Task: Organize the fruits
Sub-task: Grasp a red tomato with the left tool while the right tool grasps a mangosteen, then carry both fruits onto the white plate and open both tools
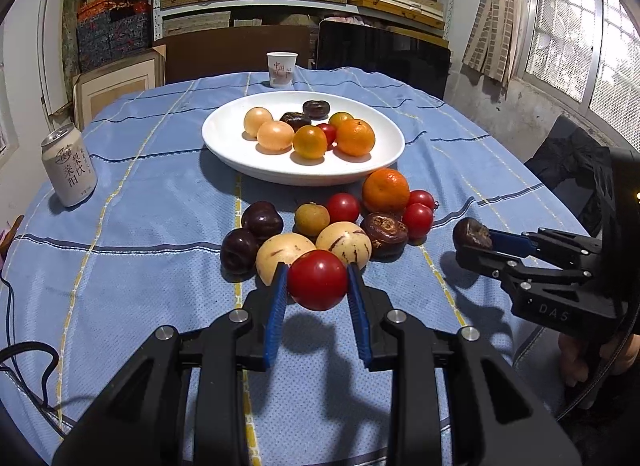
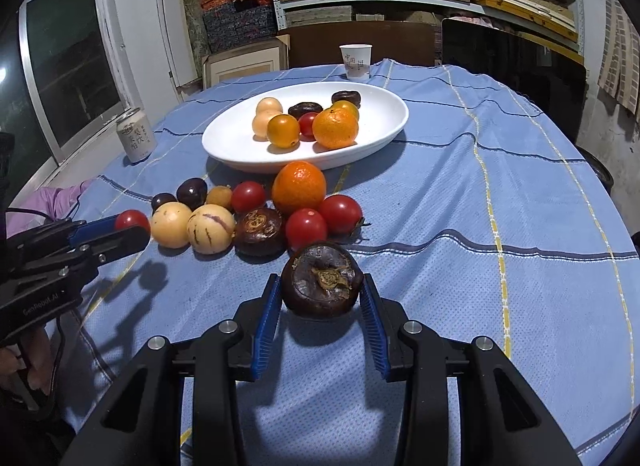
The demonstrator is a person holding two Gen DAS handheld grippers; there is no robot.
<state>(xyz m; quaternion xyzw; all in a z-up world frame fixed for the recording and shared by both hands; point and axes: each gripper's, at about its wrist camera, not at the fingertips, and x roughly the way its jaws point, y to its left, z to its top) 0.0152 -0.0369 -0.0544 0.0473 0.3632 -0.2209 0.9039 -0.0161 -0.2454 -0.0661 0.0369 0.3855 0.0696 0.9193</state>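
My left gripper (image 1: 317, 284) is shut on a red tomato (image 1: 317, 286), lifted just above the blue cloth in front of the fruit pile. My right gripper (image 2: 322, 292) is shut on a dark brown mangosteen (image 2: 322, 286); in the left wrist view that mangosteen (image 1: 472, 234) shows at the right gripper (image 1: 476, 242) tips, right of the pile. The pile holds an orange (image 1: 385, 189), red tomatoes (image 1: 417, 219), two pale striped melons (image 1: 344, 244), dark plums (image 1: 262, 219) and another mangosteen (image 1: 385, 234). Behind it the white plate (image 1: 228, 141) carries several fruits, among them an orange (image 1: 355, 137).
A drink can (image 1: 69, 165) stands at the table's left edge and a paper cup (image 1: 282, 69) at the far edge behind the plate. A black cable (image 1: 28, 358) lies near left. A dark chair back and shelves of boxes stand beyond the table.
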